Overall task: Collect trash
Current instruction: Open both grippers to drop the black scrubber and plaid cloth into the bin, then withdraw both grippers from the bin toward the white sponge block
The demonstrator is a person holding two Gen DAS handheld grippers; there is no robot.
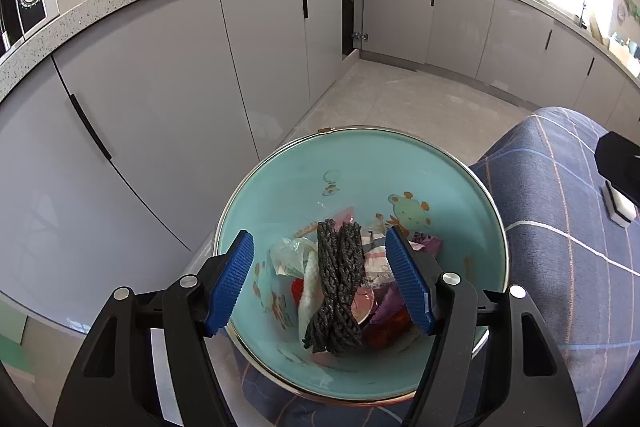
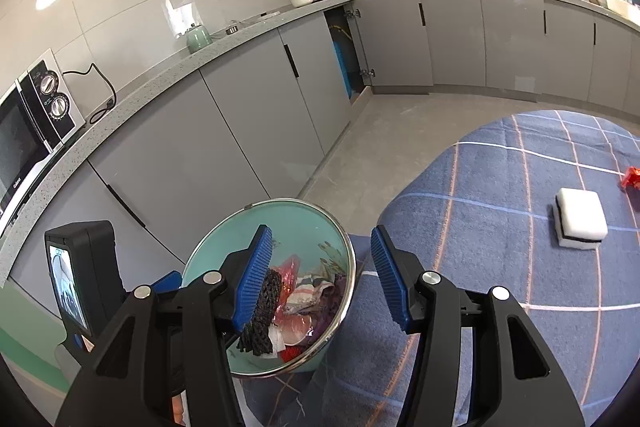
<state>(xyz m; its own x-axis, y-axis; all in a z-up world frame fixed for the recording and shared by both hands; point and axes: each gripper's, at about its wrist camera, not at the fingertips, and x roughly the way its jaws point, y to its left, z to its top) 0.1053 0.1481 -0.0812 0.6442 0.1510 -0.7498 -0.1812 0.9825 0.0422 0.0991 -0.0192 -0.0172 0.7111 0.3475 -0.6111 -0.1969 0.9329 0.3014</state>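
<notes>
A teal bin (image 1: 460, 187) with a metal rim stands at the edge of a table with a blue plaid cloth (image 1: 560, 247). It holds wrappers and a dark knitted piece (image 1: 338, 291). My left gripper (image 1: 320, 283) is open above the bin's mouth, with nothing between its fingers. In the right wrist view the bin (image 2: 224, 255) sits at lower left with the dark piece (image 2: 264, 311) and wrappers inside. My right gripper (image 2: 320, 279) is open and empty over the bin's right rim. A red scrap (image 2: 631, 179) lies on the cloth at far right.
A white and black sponge (image 2: 580, 225) lies on the cloth (image 2: 500, 207) to the right; it shows in the left wrist view (image 1: 622, 207) too. Grey cabinets (image 1: 160, 107) stand close behind the bin, one door ajar. A microwave (image 2: 28, 131) stands on the counter.
</notes>
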